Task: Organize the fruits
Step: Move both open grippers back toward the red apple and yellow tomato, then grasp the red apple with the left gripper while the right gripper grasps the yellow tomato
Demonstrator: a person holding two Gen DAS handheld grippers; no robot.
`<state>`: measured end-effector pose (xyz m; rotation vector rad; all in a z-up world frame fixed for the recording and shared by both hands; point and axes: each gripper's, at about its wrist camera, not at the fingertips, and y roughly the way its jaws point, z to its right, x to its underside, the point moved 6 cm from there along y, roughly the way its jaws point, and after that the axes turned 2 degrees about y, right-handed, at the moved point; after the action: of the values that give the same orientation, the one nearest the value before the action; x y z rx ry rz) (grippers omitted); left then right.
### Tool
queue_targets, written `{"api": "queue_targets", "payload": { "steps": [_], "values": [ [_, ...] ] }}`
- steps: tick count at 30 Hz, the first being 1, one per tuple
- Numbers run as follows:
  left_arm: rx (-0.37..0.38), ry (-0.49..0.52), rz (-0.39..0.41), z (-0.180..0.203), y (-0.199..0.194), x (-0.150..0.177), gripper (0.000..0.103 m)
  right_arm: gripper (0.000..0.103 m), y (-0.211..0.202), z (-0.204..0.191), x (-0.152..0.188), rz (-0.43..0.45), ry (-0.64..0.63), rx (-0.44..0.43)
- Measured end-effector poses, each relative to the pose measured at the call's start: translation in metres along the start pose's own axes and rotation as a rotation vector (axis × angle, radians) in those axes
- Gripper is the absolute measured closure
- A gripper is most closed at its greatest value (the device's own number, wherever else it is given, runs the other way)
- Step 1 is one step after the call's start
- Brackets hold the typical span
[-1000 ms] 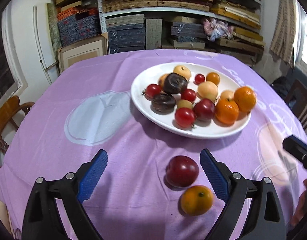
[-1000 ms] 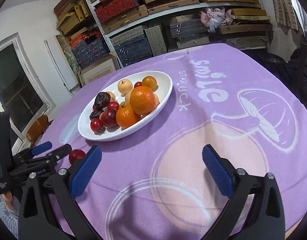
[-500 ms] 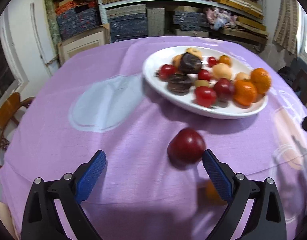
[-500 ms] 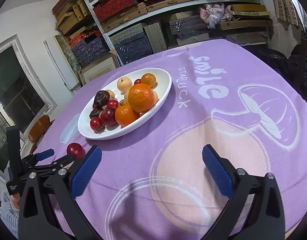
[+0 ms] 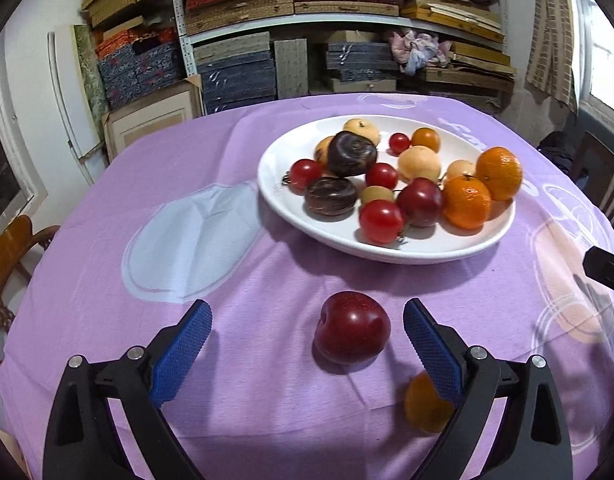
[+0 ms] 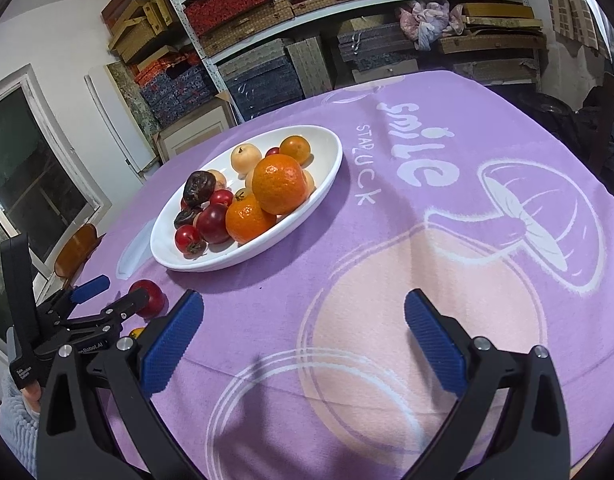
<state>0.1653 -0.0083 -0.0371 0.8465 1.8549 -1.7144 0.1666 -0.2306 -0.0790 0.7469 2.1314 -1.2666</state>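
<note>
A white oval plate (image 5: 487,245) on the purple tablecloth holds several fruits: oranges, red plums, cherry tomatoes, dark wrinkled fruits and pale yellow ones. A dark red plum (image 5: 351,333) lies on the cloth in front of the plate, between the open jaws of my left gripper (image 5: 305,326), nearer the right finger. A small orange (image 5: 425,406) lies nearer, partly hidden behind the right finger. My right gripper (image 6: 305,320) is open and empty over the cloth's pink circle. The plate (image 6: 327,176), the plum (image 6: 149,300) and my left gripper (image 6: 103,292) also show in the right wrist view.
The round table's edge curves close in front. A pale blue patch (image 5: 191,240) is printed left of the plate. Wooden chairs (image 5: 11,244) stand at the left and right. Shelves of stacked boxes (image 5: 307,20) fill the back wall.
My left gripper has moved forward and lower toward the red plum, which now sits between its jaws; the small orange has slipped behind the right finger. The right gripper has barely moved.
</note>
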Motion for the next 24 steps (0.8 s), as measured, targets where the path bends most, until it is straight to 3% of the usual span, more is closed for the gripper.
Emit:
{"api": "queue_targets", "payload": {
  "steps": [3, 8, 13, 15, 19, 24],
  "values": [
    [0.032, 0.0, -0.004, 0.005, 0.006, -0.001, 0.006, 0.004, 0.0, -0.002, 0.001, -0.001, -0.012, 0.001],
    [0.097, 0.012, -0.024, 0.013, 0.013, 0.0, 0.025, 0.004, 0.001, -0.002, 0.001, -0.005, -0.017, 0.004],
    [0.126, 0.012, -0.045, 0.016, 0.019, 0.001, 0.027, 0.004, 0.001, -0.001, 0.001, -0.005, -0.016, 0.005],
    [0.126, 0.011, -0.051, 0.016, 0.02, 0.001, 0.028, 0.004, 0.001, -0.002, 0.001, -0.007, -0.018, 0.004],
    [0.12, 0.011, -0.076, 0.013, 0.025, 0.001, 0.051, 0.004, 0.002, -0.002, 0.002, -0.01, -0.021, 0.005],
    [0.107, -0.004, -0.084, 0.006, 0.027, 0.004, 0.052, 0.004, 0.002, -0.002, 0.002, -0.011, -0.022, 0.006]
  ]
}}
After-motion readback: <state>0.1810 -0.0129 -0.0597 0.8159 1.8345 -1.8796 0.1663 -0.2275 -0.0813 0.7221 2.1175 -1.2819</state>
